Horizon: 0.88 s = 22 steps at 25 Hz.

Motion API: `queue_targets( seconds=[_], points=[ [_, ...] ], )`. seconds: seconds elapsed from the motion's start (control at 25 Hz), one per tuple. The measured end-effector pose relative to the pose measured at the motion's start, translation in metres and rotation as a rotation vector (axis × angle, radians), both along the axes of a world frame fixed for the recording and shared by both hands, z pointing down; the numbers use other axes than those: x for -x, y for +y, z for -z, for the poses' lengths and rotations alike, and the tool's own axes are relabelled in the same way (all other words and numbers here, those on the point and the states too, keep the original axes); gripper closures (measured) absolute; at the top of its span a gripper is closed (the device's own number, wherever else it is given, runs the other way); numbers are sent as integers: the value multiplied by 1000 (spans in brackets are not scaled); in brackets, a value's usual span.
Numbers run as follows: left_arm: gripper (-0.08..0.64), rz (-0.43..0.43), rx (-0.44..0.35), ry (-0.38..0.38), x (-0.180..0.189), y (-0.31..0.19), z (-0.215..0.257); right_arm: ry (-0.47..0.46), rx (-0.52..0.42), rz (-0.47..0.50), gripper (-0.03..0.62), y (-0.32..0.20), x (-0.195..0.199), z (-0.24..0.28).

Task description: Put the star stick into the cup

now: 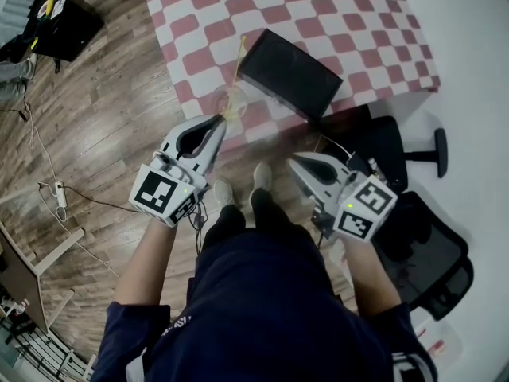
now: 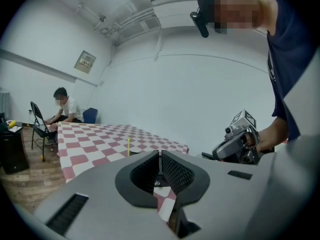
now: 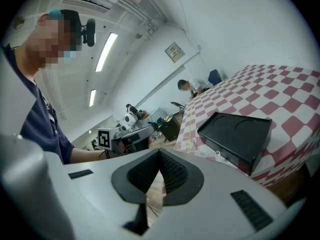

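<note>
A thin yellow star stick (image 1: 238, 64) stands tilted inside a clear cup (image 1: 229, 100) near the front edge of the checkered table (image 1: 318, 14). My left gripper (image 1: 218, 121) is shut and empty, with its tips just short of the cup. My right gripper (image 1: 293, 162) is also shut and empty, lower and to the right, off the table. The stick (image 2: 128, 145) shows small beyond the shut left gripper (image 2: 160, 152). The right gripper view shows the cup (image 3: 188, 144) and stick (image 3: 191, 120) past the shut right gripper (image 3: 159, 152).
A black box (image 1: 290, 72) lies on the table right of the cup, also seen as the black box (image 3: 237, 135). A black office chair (image 1: 413, 237) stands at the right. A person (image 2: 62, 109) sits at the far end. Cables (image 1: 56, 193) lie on the wooden floor.
</note>
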<state>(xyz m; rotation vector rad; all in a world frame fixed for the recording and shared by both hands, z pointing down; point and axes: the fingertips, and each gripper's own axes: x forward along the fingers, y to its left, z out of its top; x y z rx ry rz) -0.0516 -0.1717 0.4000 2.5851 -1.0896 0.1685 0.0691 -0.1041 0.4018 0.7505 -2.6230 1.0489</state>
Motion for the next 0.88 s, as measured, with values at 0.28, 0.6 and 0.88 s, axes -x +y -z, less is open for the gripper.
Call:
queue_targets(
  seconds=[0.28, 0.6, 0.88],
  points=[
    [525, 9, -8, -10, 14, 31, 30, -13, -65, -8, 577, 1, 14, 23],
    [529, 2, -55, 9, 18, 61, 68, -29, -159, -17, 577, 15, 30, 56],
    [529, -9, -38, -7, 20, 80, 70, -24, -205, -23, 577, 23, 34, 68]
  ],
)
